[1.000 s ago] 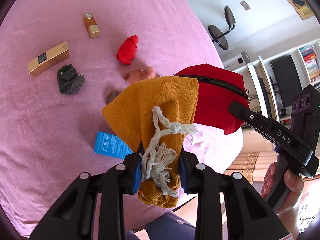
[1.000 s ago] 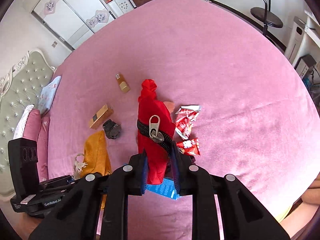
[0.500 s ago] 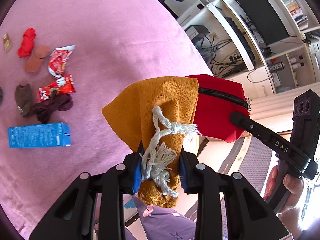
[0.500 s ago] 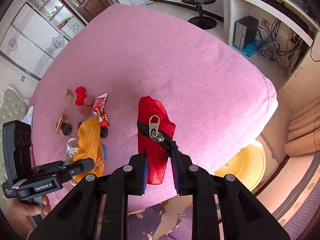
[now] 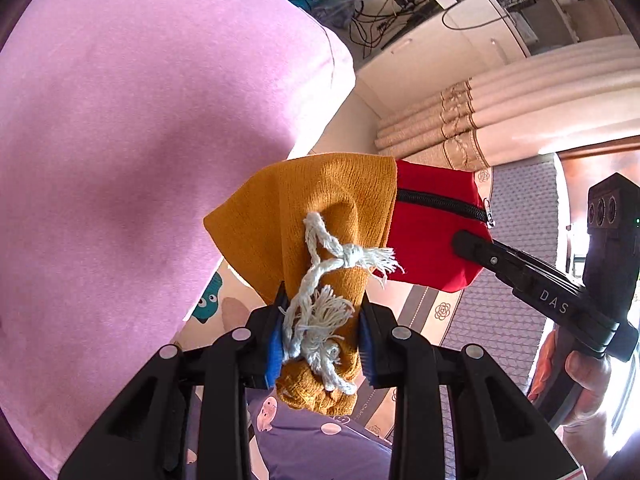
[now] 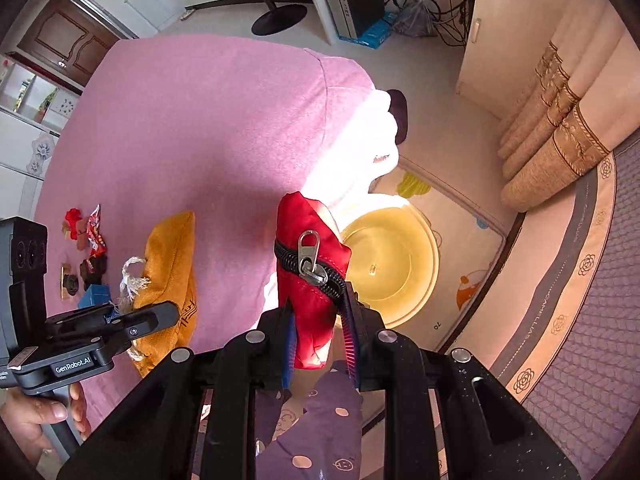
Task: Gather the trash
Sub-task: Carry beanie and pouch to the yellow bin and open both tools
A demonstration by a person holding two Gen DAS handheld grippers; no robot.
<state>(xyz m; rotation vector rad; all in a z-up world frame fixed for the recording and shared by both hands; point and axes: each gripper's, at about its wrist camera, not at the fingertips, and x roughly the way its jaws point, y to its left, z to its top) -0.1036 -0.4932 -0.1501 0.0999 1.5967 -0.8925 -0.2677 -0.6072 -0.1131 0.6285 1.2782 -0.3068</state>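
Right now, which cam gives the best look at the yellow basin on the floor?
Right wrist. The yellow basin shows there almost whole, on the floor mat past the bed edge; only its near-left rim is hidden by the red zip pouch. The left wrist view shows none of it.

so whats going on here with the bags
A person holds a gripper in each hand. The left gripper is clamped on a mustard cloth pouch; the right gripper is clamped on a red zip pouch. Both hang off the pink bed, above a yellow basin on the floor. Wrappers lie on the bed.
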